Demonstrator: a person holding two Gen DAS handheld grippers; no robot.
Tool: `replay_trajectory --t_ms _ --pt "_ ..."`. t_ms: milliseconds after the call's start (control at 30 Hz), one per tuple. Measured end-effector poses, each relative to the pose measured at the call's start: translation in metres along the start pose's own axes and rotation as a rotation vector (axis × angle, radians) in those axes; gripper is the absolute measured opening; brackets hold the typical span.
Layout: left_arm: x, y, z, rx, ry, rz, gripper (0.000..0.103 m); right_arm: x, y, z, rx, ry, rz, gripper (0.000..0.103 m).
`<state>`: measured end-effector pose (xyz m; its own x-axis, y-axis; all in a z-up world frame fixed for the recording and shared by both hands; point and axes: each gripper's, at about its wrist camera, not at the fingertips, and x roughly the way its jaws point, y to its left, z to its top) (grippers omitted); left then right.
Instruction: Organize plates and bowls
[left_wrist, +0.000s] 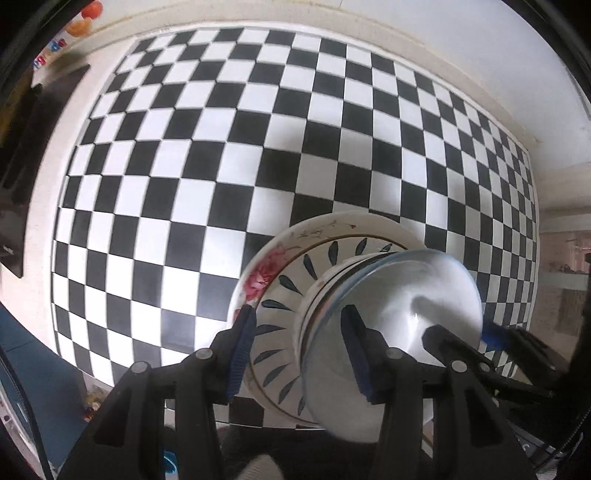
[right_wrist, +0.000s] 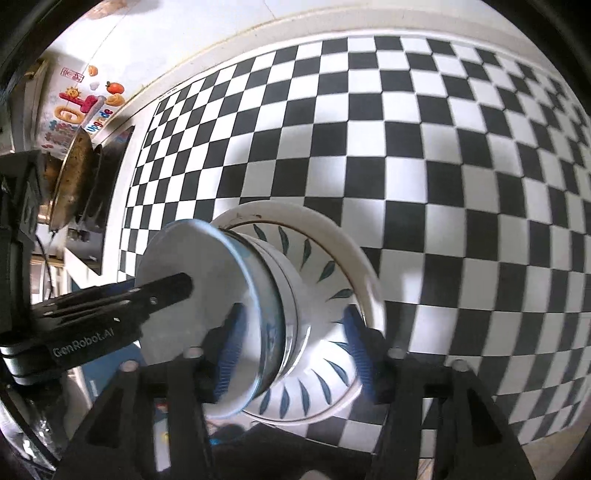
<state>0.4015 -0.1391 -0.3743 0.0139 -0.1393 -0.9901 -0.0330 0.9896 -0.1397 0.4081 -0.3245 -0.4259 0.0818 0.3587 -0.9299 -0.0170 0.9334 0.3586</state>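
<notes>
Jaws of left gripper (left_wrist: 299, 350) and right gripper (right_wrist: 295, 354) spread wide, each straddling stacked dishes, clamping uncertain. Metal bowl (left_wrist: 399, 317) nearest, leaf-patterned plate (right_wrist: 325, 273) behind, lower centre. Checkered table (left_wrist: 258, 147) beyond.

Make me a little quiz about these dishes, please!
1. True or false: the shiny metal bowl sits at one end of the stack.
2. Which pattern covers the tablecloth? A stripes, B checks, C dots.
3. Fill in: the plate at the stack's other end has a pink ___ painted on it.

Key: 1 true; 2 B; 3 flower.
</notes>
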Motion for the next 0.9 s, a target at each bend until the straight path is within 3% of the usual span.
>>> replay_trajectory --t_ms 67,133,433,600,900 --pt "-0.009 -0.001 -0.004 0.025 -0.049 0.039 0.062 -0.011 0.003 -0.003 -0.017 -0.037 -0.029 0.091" --pt "-0.020 -0.002 -0.009 0.050 -0.109 0.085 0.093 -0.019 0.006 -0.006 -0.028 -0.064 -0.060 0.101" --pt "-0.057 0.003 -0.030 0.062 -0.276 0.127 0.099 -0.071 0.026 -0.031 -0.088 -0.266 -0.236 0.103" --pt "-0.085 0.001 -0.046 0.082 -0.361 0.145 0.099 -0.100 0.036 -0.048 -0.084 -0.358 -0.268 0.103" --pt "-0.130 0.002 -0.081 0.121 -0.477 0.168 0.099 -0.141 0.062 -0.086 -0.053 -0.427 -0.266 0.103"
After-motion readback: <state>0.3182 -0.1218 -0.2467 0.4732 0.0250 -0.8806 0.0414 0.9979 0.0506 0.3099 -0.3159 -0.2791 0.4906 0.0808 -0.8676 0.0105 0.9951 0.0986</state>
